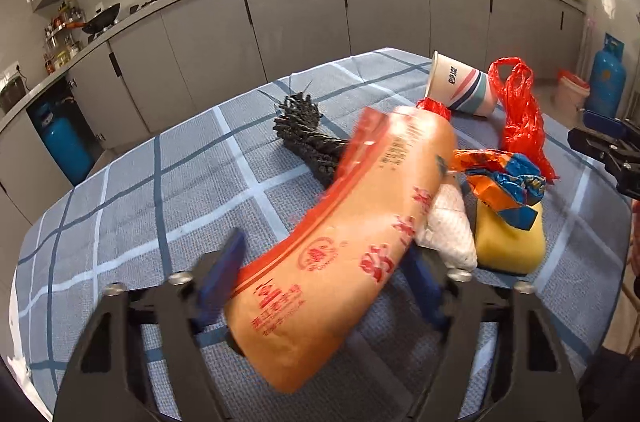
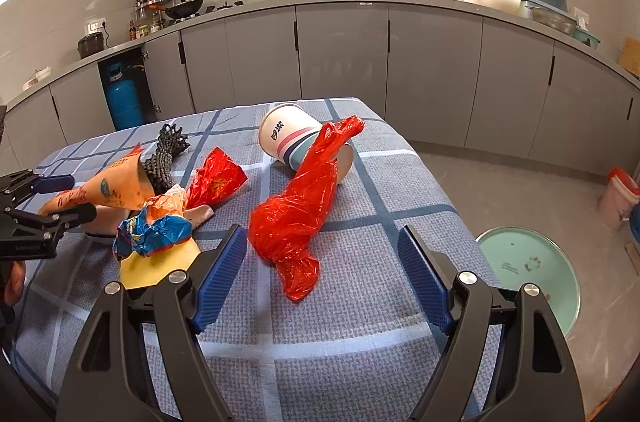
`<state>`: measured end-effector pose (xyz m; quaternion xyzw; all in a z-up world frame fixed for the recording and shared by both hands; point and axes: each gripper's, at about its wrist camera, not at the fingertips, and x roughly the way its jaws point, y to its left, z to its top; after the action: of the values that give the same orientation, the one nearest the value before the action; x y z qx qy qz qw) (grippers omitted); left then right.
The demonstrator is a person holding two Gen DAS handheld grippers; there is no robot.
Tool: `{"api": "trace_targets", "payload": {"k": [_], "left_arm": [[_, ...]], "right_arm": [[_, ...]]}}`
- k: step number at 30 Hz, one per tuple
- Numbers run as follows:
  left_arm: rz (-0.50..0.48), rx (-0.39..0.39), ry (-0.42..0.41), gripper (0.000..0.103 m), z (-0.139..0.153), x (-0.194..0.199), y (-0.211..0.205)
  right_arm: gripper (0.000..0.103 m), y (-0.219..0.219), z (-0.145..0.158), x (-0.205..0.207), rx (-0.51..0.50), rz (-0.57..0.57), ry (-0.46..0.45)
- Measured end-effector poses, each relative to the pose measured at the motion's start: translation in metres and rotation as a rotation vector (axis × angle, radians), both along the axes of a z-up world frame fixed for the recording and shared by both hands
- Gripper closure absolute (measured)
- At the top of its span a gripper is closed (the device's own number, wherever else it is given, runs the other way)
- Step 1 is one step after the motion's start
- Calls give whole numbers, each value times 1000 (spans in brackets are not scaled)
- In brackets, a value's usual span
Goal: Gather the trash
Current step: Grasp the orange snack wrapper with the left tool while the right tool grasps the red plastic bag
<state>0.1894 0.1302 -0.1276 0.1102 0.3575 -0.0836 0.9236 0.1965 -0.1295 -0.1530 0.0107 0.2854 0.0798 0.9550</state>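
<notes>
Wrapper sat clamped in my left gripper; right gripper gaped empty (over the red bag), so I judged carrying level wisest.

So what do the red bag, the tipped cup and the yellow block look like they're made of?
Red bag: thin glossy plastic film, crinkled and translucent. Cup: likely paper, matte with printed stripes. Yellow block: probably sponge, with a dull, porous-looking surface.
</notes>
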Motion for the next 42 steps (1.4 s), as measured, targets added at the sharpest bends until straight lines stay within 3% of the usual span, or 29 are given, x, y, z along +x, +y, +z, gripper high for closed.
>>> {"api": "trace_targets", "payload": {"k": [4, 7, 10, 19, 21, 23, 26, 31, 42], "left_arm": [[30, -56, 17, 71, 3, -2, 3], [56, -109, 14, 82, 9, -8, 8], [79, -137, -4, 86, 15, -16, 10], [182, -151, -80, 88, 40, -30, 21], [201, -158, -86, 89, 42, -29, 21], [217, -166, -88, 89, 42, -27, 19], [224, -176, -87, 89, 43, -25, 16], [205, -179, -105, 89, 51, -26, 5], [141, -201, -143, 89, 75, -25, -32]], "right_arm": [[25, -3, 2, 2, 11, -5, 1], [25, -1, 4, 6, 18, -2, -1], [26, 4, 6, 15, 30, 11, 0], [42, 24, 0, 48, 31, 27, 68], [50, 27, -6, 54, 34, 32, 106], [70, 30, -11, 55, 30, 47, 132], [87, 31, -10, 49, 33, 66, 124], [92, 27, -1, 37, 44, 70, 82], [93, 5, 29, 9, 57, 49, -6]]}}
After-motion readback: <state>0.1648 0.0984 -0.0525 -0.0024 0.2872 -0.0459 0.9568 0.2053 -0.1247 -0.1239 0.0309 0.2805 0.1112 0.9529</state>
